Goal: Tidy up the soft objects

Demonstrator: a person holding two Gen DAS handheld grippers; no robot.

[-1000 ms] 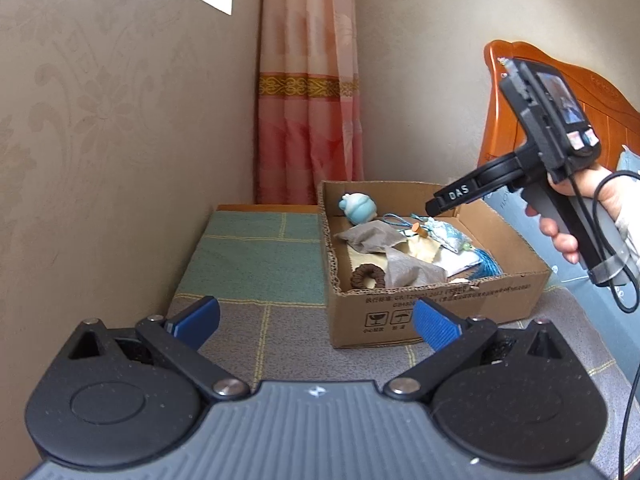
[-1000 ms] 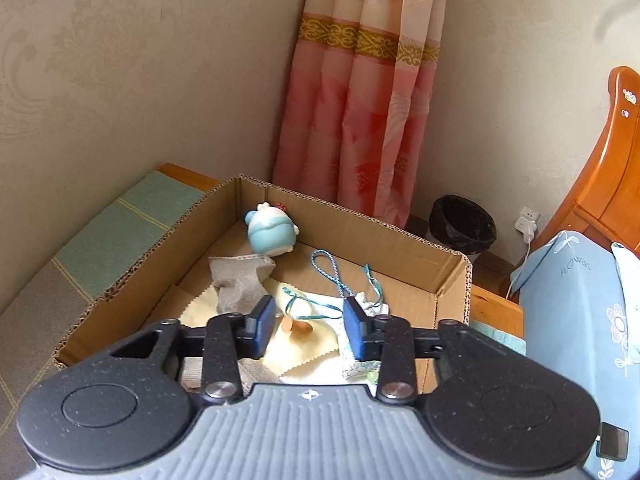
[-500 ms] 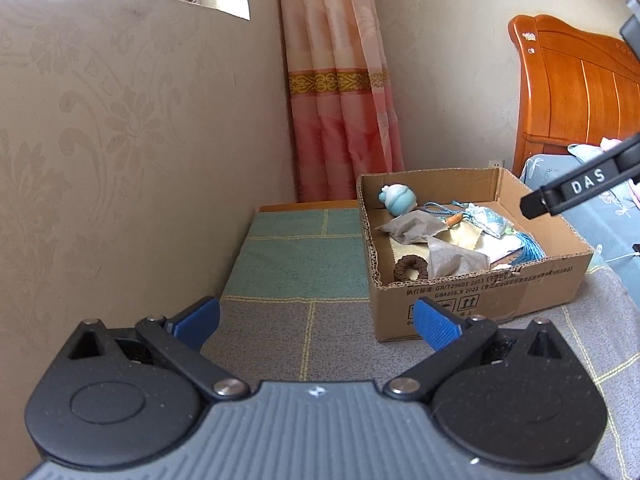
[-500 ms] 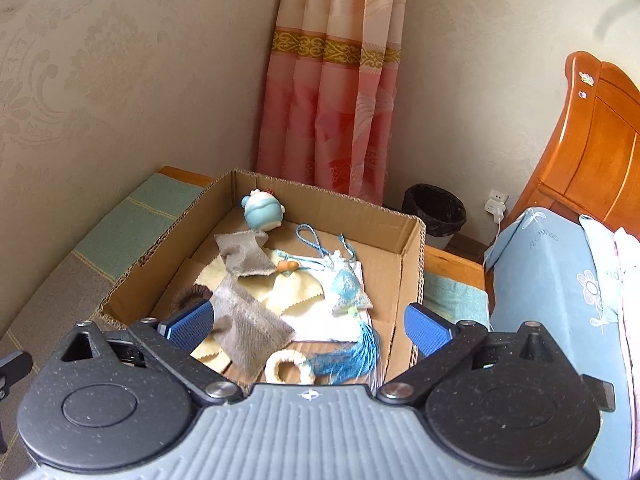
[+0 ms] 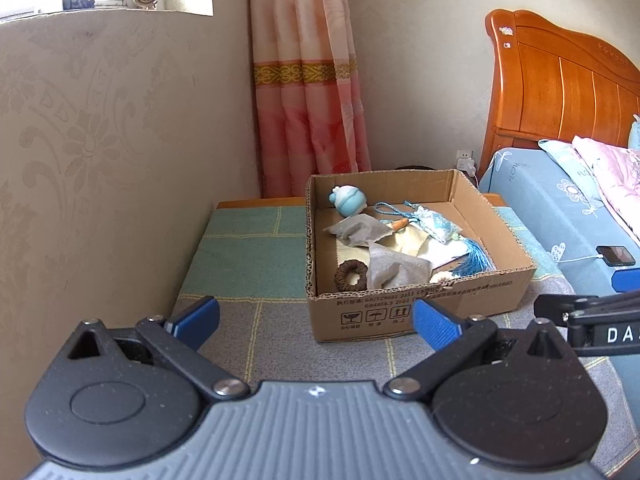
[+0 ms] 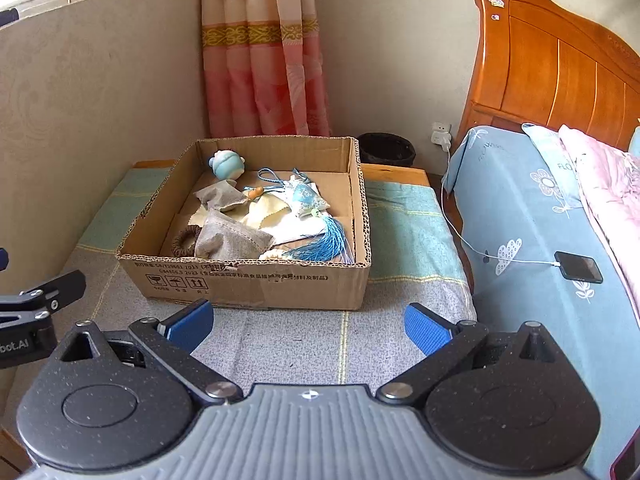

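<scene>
Change since earlier frame: right gripper [image 6: 308, 330] has come back out of the cardboard box [image 6: 248, 280] and its jaws have spread from narrow to full width; left gripper [image 5: 316, 326] has also drawn back from the box.
Tool state: both grippers wide, nothing between the pads.
Key relation: box sits ahead of and below both tools, on the patchwork cover [image 6: 296, 340]; from the right gripper it lies ahead and slightly left, from the left gripper ahead and right. Neither is clearly nearer.
Task items: all inside the box, namely blue plush toy [image 6: 227, 165] at the far left corner, two grey pouches [image 6: 230, 236], brown ring [image 6: 185, 242] against the near wall, blue sachet with tassel [image 6: 306, 200] toward the right wall, cream cloths beneath.
Long axis: tassel runs from the far side toward the near right corner.
Obstructions: near box wall stands between the pads and the contents; entry must come from above.
Surroundings: bed [image 6: 540, 208] with phone [image 6: 578, 266] to the right, curtain [image 6: 260, 52] behind.
Judgement: nothing loose outside the box; sorting looks near complete.
</scene>
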